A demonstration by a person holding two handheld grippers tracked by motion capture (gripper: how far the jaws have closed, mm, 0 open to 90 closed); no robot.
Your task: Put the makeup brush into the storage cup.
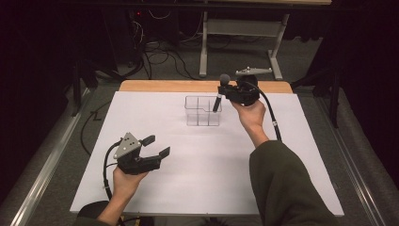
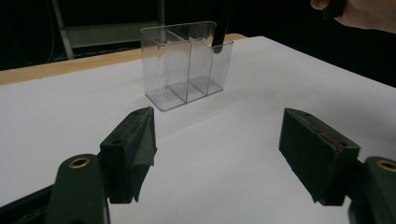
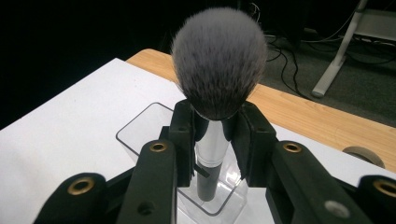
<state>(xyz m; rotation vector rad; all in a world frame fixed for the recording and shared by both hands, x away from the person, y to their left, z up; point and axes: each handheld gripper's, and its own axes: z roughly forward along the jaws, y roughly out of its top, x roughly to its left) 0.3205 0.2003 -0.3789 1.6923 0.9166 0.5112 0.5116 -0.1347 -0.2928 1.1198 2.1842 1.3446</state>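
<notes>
A makeup brush with a grey bristle head, silver ferrule and black handle stands nearly upright, head up. My right gripper is shut on its ferrule. The handle's lower end dips into the top of the right-hand compartment of a clear three-compartment organizer at the back middle of the white sheet. My left gripper hovers at the front left, well short of the organizer. Its jaws are open with nothing between them.
The white sheet covers a wooden table whose edge shows at the back. Beyond it are floor cables and a grey table frame. A sleeve and forearm cross the front right.
</notes>
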